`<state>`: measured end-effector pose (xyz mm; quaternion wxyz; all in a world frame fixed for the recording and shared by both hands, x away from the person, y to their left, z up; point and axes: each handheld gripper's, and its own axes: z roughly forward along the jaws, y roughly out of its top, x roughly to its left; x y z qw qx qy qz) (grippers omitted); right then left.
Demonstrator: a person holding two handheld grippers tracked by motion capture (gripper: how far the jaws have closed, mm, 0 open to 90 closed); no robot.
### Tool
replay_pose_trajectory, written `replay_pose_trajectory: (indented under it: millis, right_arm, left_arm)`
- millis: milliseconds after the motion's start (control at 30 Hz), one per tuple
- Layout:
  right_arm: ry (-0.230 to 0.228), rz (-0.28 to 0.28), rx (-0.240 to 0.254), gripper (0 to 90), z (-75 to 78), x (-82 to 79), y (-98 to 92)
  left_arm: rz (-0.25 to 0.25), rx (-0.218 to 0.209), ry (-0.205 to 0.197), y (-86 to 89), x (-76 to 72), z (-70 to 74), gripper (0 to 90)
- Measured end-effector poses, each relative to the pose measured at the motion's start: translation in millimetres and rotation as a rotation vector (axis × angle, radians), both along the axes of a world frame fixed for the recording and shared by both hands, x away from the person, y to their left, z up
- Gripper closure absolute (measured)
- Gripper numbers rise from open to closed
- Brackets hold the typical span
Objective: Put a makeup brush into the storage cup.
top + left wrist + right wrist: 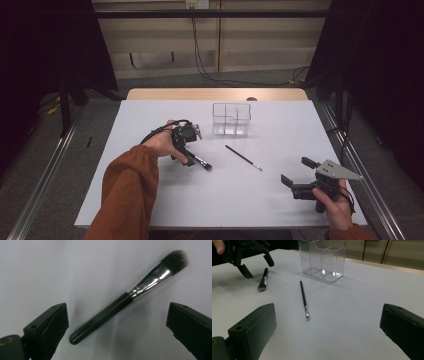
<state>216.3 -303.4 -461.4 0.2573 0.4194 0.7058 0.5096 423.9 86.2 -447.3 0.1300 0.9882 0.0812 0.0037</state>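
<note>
On the left side of the white counter (pixel 150 200), a hand in a rust-orange sleeve (pixel 127 195) holds the left gripper (pixel 189 159) low over a thick brush (pixel 201 162). Its jaws stand wide apart, one on each side of the black handle, and neither touches it. In the left gripper view the thick brush (pixel 125 298) lies flat on the counter between the jaws, with its silver ferrule and dark bristle head pointing away from the gripper.

Just right of it, near the middle of the counter, a thin brush (pixel 243 158) lies flat and slanted, well apart from both grippers. From the right gripper view the thin brush (pixel 304 298) has its small pale tip toward the near edge.

Farther back, behind the two brushes, stands a clear organizer (pixel 231 120), upright, with dividers that split it into compartments. Nothing lies in it as far as I can see.

At the near right corner the other hand holds the right gripper (pixel 296 172) just above the counter, the grey three-cornered plate on top. Its jaws are spread wide with nothing between them, pointing left toward the thin brush.
</note>
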Motion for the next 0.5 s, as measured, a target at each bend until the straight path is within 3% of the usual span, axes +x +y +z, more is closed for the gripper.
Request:
replay_pose_trajectory:
  millis: [133,200,233,300,433,500]
  right_arm:
    - [0.001,0.000,0.000,0.1,0.0,-0.1,0.0]
    - [0.001,0.001,0.000,0.1,-0.1,-0.1,-0.1]
    - [0.002,0.001,-0.002,0.2,-0.1,-0.1,-0.1]
    - [0.002,0.000,-0.003,0.2,-0.1,-0.1,-0.1]
    - [0.001,-0.001,-0.001,0.3,-0.3,0.5,-0.8]
    - [0.003,0.000,-0.001,0.3,-0.3,0.4,-0.5]
  left_arm:
    - [0.005,0.004,0.000,0.6,1.6,-2.9,6.3]
    - [-0.002,0.018,0.013,1.0,2.7,-4.5,7.9]
    - [-0.004,0.024,0.032,1.3,3.6,-6.9,13.2]
    - [0.000,0.039,0.045,0.9,4.8,-9.6,13.0]
    - [0.012,0.022,0.023,-0.4,5.2,-10.5,14.0]
    - [0.016,0.016,0.046,0.5,6.3,-10.1,14.4]
